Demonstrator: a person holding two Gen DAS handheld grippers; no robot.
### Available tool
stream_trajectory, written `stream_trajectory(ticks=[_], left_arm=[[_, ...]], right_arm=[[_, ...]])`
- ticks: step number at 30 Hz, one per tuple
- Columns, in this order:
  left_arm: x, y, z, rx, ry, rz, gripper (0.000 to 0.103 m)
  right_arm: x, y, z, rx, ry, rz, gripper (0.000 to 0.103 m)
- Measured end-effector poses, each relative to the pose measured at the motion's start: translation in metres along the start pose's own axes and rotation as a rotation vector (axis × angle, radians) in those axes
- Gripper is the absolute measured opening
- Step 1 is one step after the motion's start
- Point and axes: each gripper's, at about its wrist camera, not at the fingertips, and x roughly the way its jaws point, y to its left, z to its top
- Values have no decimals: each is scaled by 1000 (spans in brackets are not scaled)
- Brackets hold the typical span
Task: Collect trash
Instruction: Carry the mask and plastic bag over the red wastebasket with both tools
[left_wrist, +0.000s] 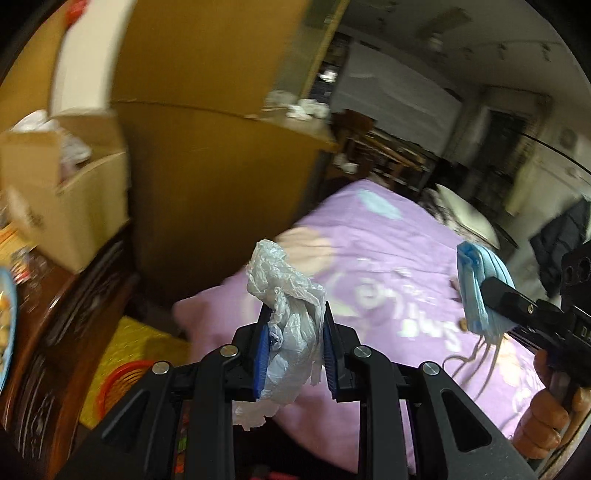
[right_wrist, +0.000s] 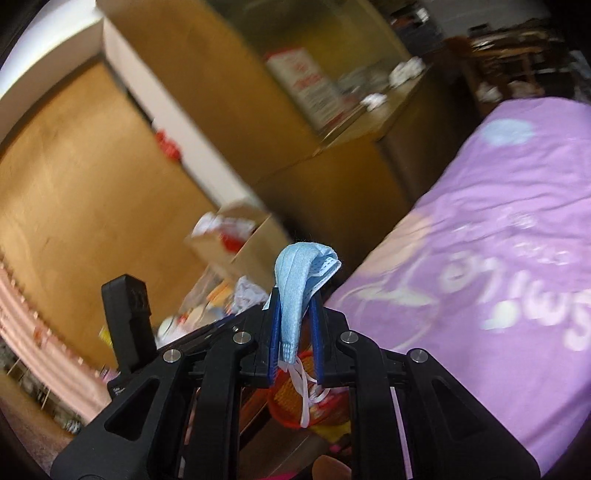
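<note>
1. Left wrist view: our left gripper (left_wrist: 293, 332) clamps a crumpled plastic bag (left_wrist: 286, 295).
2. Our right gripper (right_wrist: 293, 317) pinches a blue face mask (right_wrist: 301, 284).
3. We judge the red basket (right_wrist: 295, 406) next: below, right claw nearer.

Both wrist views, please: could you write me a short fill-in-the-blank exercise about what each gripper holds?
1. The left gripper is shut on a crumpled ____ bag.
2. The right gripper is shut on a light blue face ____.
3. The bed cover is ____ in colour.

Missing words: plastic; mask; purple
</note>
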Motion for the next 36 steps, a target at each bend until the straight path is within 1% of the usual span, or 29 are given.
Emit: stream_trajectory(ticks=[3, 5, 8, 11, 14, 18, 29, 36], left_arm=[[-7, 26, -9, -16, 2, 77, 25], [-9, 49, -16, -59, 20, 97, 25], [-8, 71, -30, -111, 38, 130, 25], [-2, 93, -43, -151, 65, 167, 25], [10, 113, -54, -195, 105, 172, 25], [21, 132, -64, -227, 134, 167, 25], [43, 163, -86, -282, 193, 160, 25], [65, 185, -101, -313, 251, 152, 25]], right_arm=[[35, 13, -6, -3, 87, 46, 16], [58, 19, -8, -16, 134, 57, 16], [89, 22, -19, -4, 209, 71, 16], [119, 22, -31, 6, 272, 62, 16], [144, 22, -43, 15, 323, 49, 16], [171, 23, -57, 25, 377, 34, 16], [217, 25, -78, 23, 465, -8, 16], [248, 17, -92, 36, 525, -47, 17]])
